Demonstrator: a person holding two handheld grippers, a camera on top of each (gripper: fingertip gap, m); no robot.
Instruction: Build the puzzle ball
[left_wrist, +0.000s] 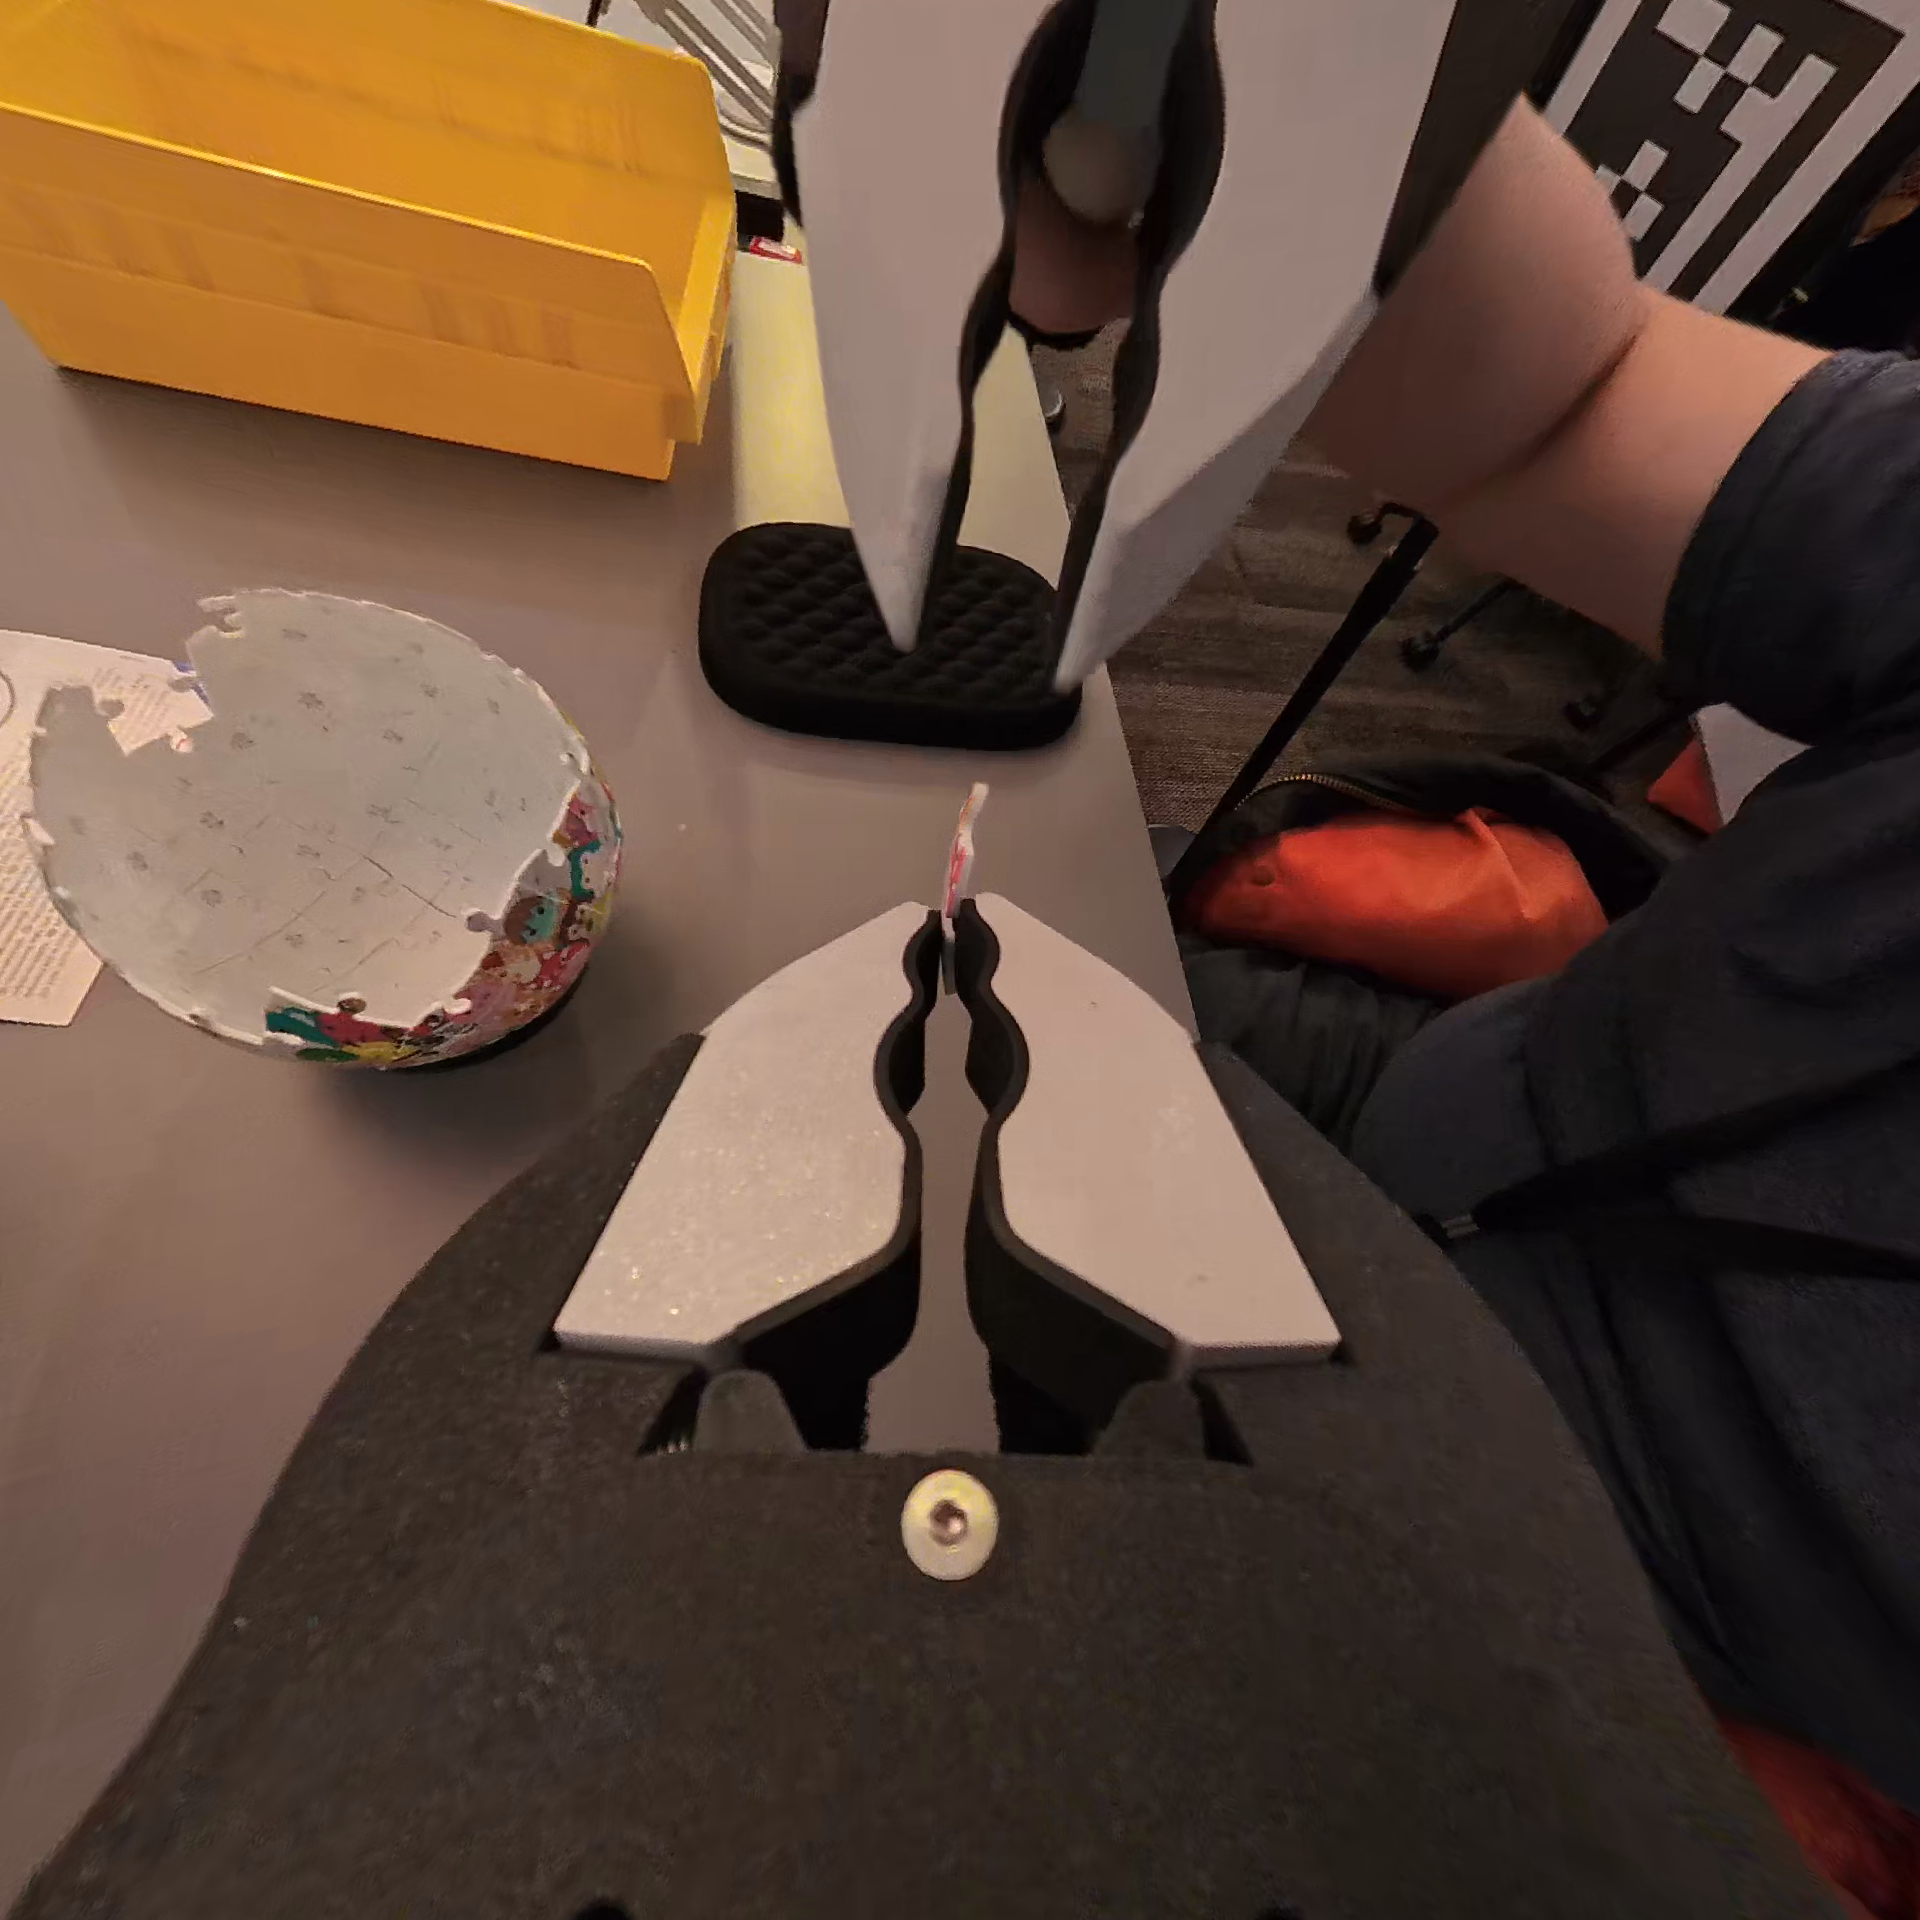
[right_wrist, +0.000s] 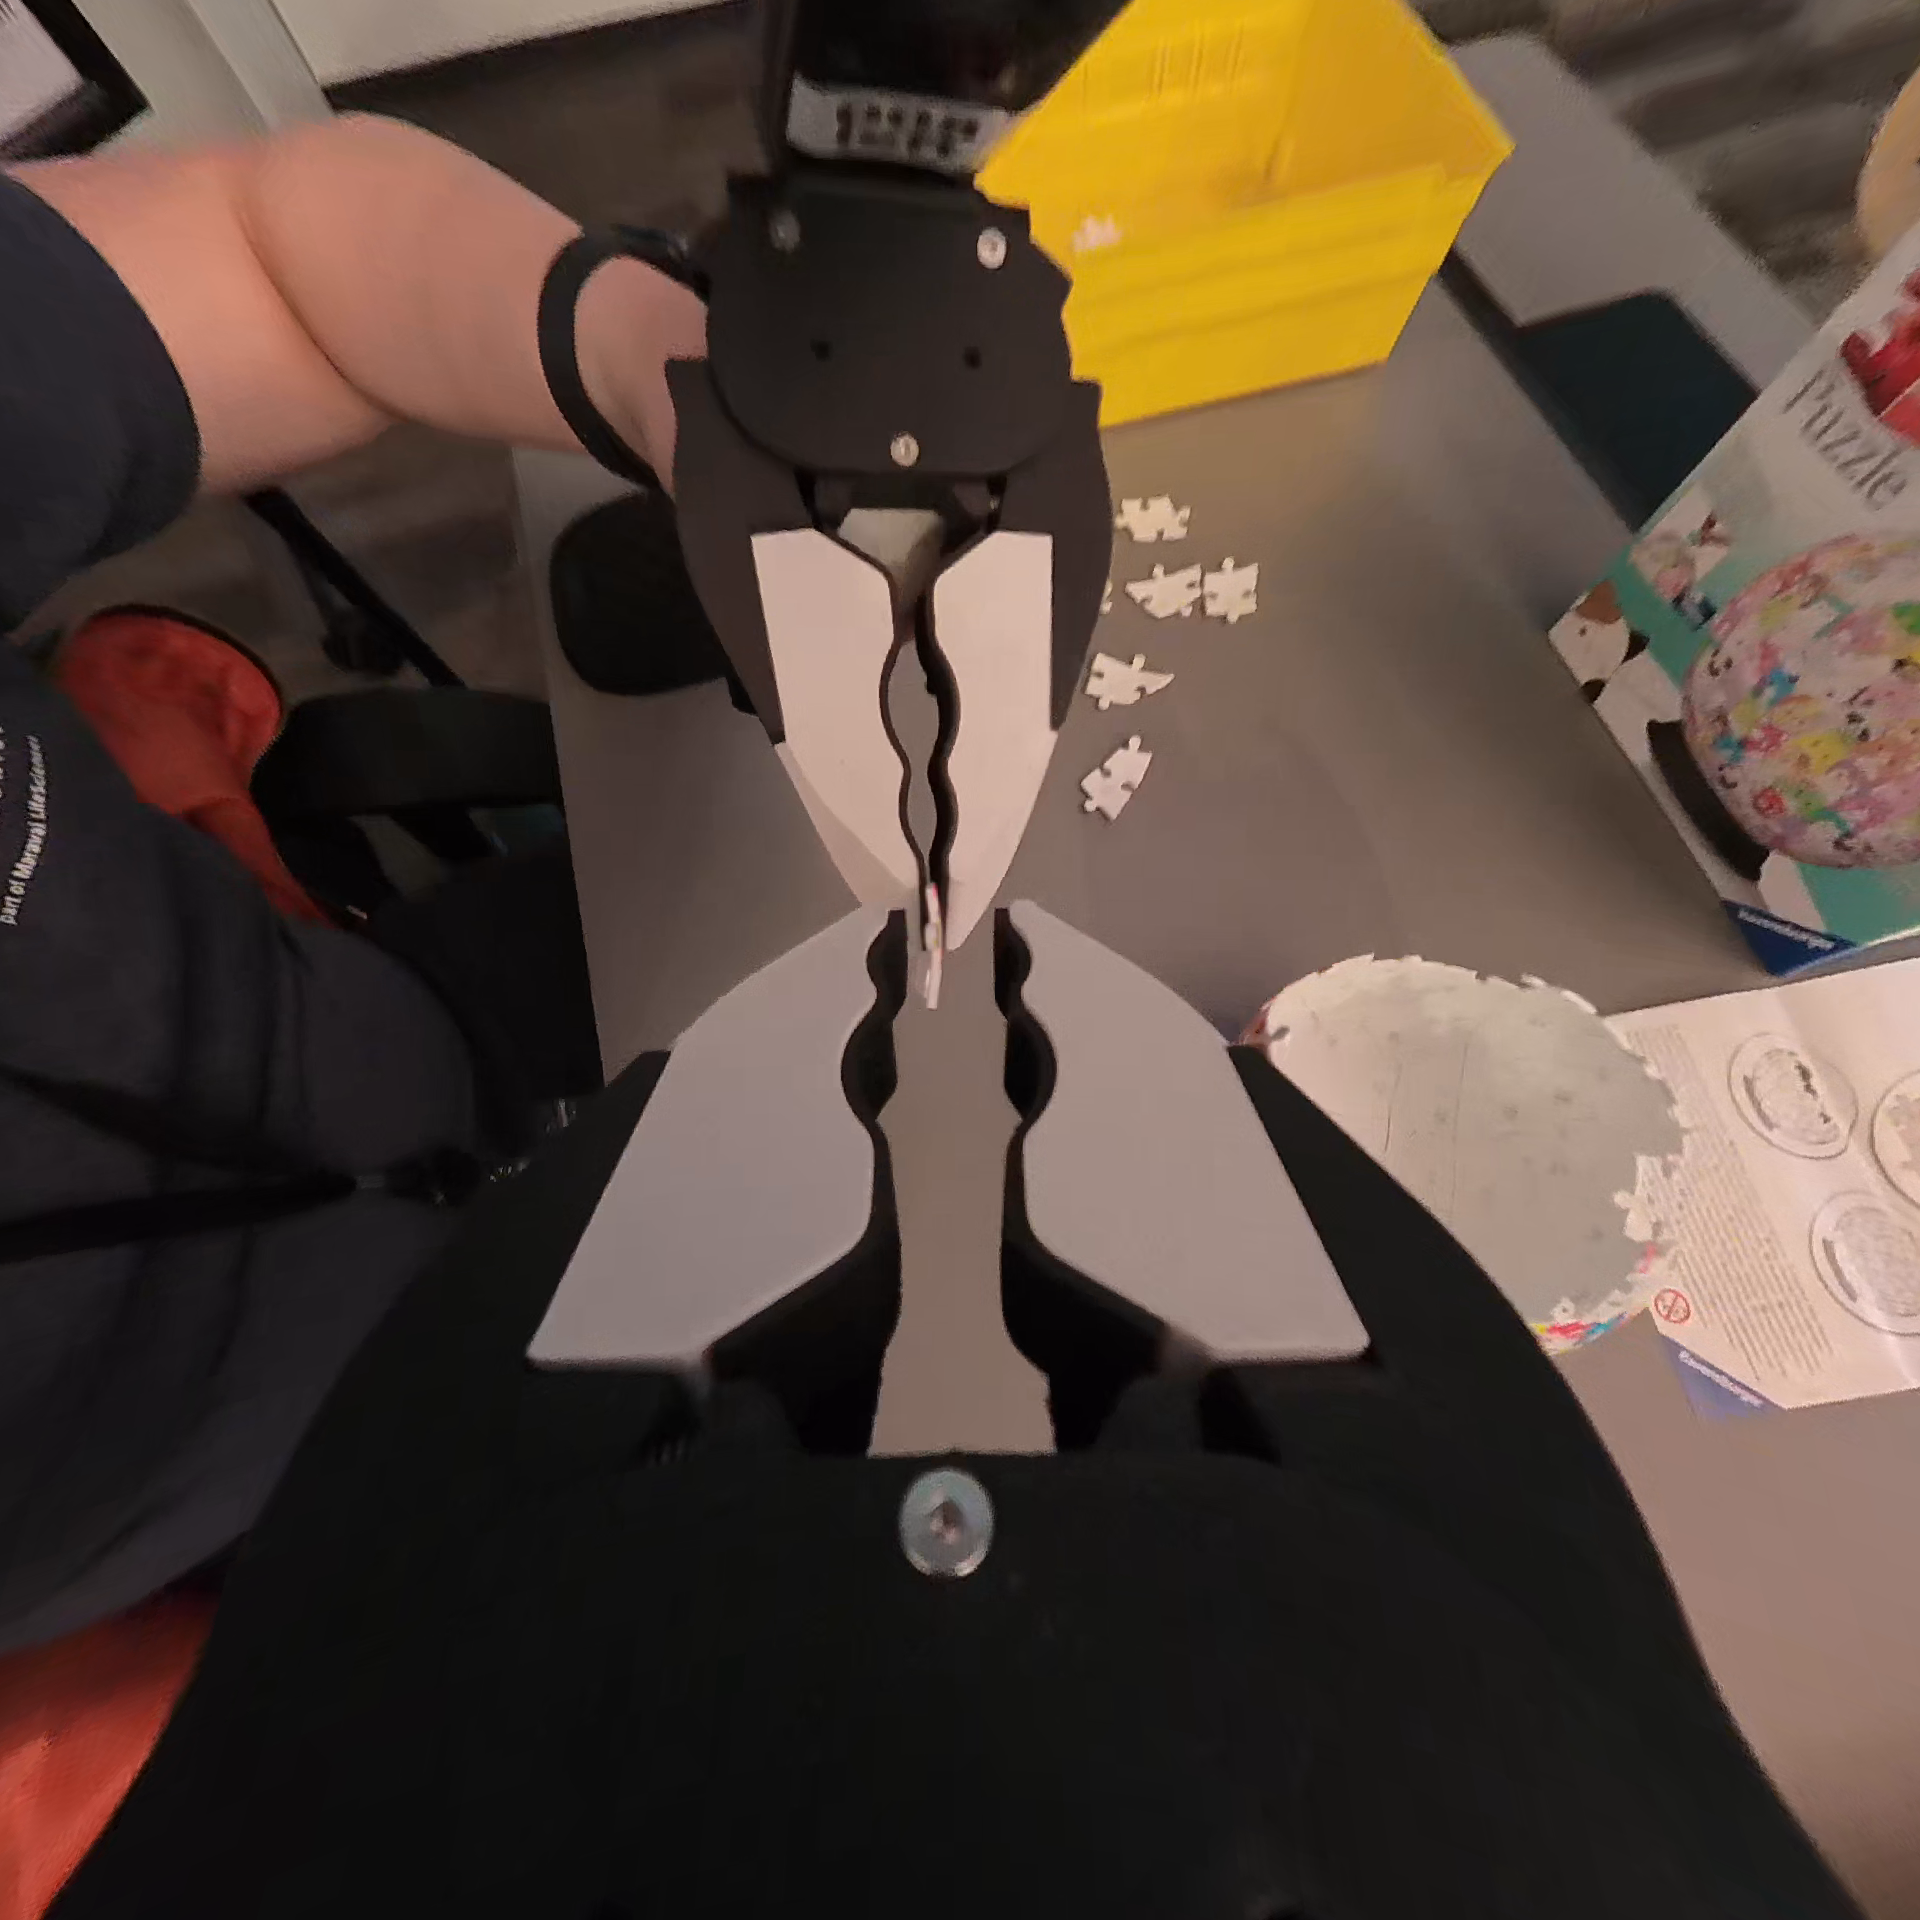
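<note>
Ball (left_wrist: 312, 831), part-built, open shell on grey table (left_wrist: 312, 1195), paper (right_wrist: 1787, 1164) beside it. Left gripper (left_wrist: 951, 914) pinches a piece (left_wrist: 964, 847) edge-on. Right gripper (right_wrist: 940, 914) narrowly parted, fingertips either side of piece, not touching.

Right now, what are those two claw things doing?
Left gripper shut on puzzle piece. Right gripper open, facing it. Half-built puzzle ball waits on table. Nothing in the way.

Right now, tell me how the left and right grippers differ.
The left gripper has its jaws pinched on a puzzle piece; the right gripper has its jaws apart. The left gripper carries that piece edge-on; the right gripper holds nothing. Both have pale fingers with wavy black inner faces.
</note>
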